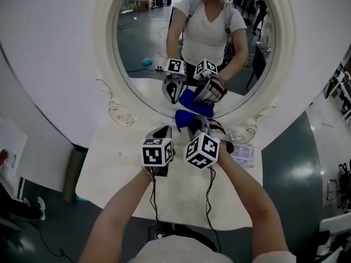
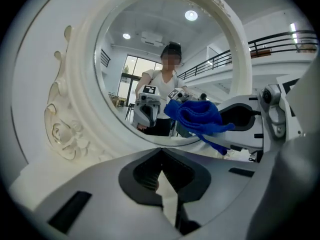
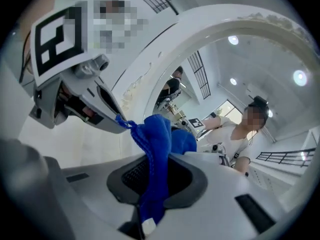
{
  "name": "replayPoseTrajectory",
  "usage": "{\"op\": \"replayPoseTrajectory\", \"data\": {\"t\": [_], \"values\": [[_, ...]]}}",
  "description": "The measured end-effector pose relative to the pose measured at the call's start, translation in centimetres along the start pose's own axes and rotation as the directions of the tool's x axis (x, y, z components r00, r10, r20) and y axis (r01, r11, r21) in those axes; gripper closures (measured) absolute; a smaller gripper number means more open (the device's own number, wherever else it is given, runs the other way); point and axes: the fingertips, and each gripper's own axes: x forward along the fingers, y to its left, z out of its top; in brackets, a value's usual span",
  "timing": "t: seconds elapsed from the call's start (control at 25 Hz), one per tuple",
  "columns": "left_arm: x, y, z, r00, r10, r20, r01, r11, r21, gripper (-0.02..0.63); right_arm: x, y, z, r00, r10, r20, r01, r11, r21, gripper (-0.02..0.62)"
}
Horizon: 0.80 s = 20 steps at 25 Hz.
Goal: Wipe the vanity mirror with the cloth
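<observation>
Right gripper (image 1: 192, 124) in the head view is clamped on the blue cloth (image 1: 184, 115), which sits bunched at the bottom edge of the vanity mirror (image 1: 148, 43), right above the ornate white frame (image 1: 111, 92). I can't tell if it's actually touching the glass. Left gripper (image 1: 163, 132) hangs just beside it over the white table (image 1: 118, 171), so the 2 tools are pretty crowded. In the left gripper view, its jaws meet at the tips with nothing in them, and the cloth-holding tool is close on the right. In the right gripper view, the cloth runs down between the pads as 1 thick fold, with a little white tag (image 3: 148, 227) at the bottom. My worry is that most of the cloth hangs off to 1 side, so a hard wipe could drag it out of the pinch or let bare jaw plastic hit the glass. The 2 grippers could also bump each other.
</observation>
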Motion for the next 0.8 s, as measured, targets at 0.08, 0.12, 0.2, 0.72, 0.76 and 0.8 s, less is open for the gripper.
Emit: {"op": "replayPoseTrajectory", "data": {"t": [0.08, 0.12, 0.2, 0.72, 0.76, 0.8], "values": [[-0.9, -0.3, 1.2, 0.999, -0.017, 0.039, 0.016, 1.000, 0.017, 0.601, -0.9, -0.6, 1.0, 0.999, -0.011, 0.050, 0.007, 0.997, 0.074, 0.529], [-1.4, -0.5, 1.6, 0.998, -0.025, 0.057, 0.024, 1.000, 0.019, 0.601, -1.3, -0.8, 1.4, 0.997, -0.014, 0.072, 0.006, 0.993, 0.116, 0.529], [-2.6, -0.6, 1.8, 0.996, -0.034, 0.079, 0.033, 0.999, 0.004, 0.601, -2.1, -0.8, 1.7, 0.994, -0.016, 0.106, -0.007, 0.977, 0.213, 0.529], [-11.2, 3.2, -1.0, 0.964, 0.177, 0.199, -0.135, 0.970, -0.204, 0.601, -8.3, 0.4, -1.5, 0.942, -0.191, 0.275, -0.103, 0.617, 0.780, 0.529], [-12.0, 3.6, -1.4, 0.960, 0.191, 0.203, -0.148, 0.967, -0.209, 0.601, -9.0, 0.9, -2.2, 0.940, -0.211, 0.268, -0.095, 0.591, 0.801, 0.529], [-12.7, 3.9, -1.8, 0.958, 0.204, 0.201, -0.160, 0.963, -0.215, 0.601, -9.8, 1.4, -2.9, 0.940, -0.226, 0.256, -0.089, 0.562, 0.822, 0.529]]}}
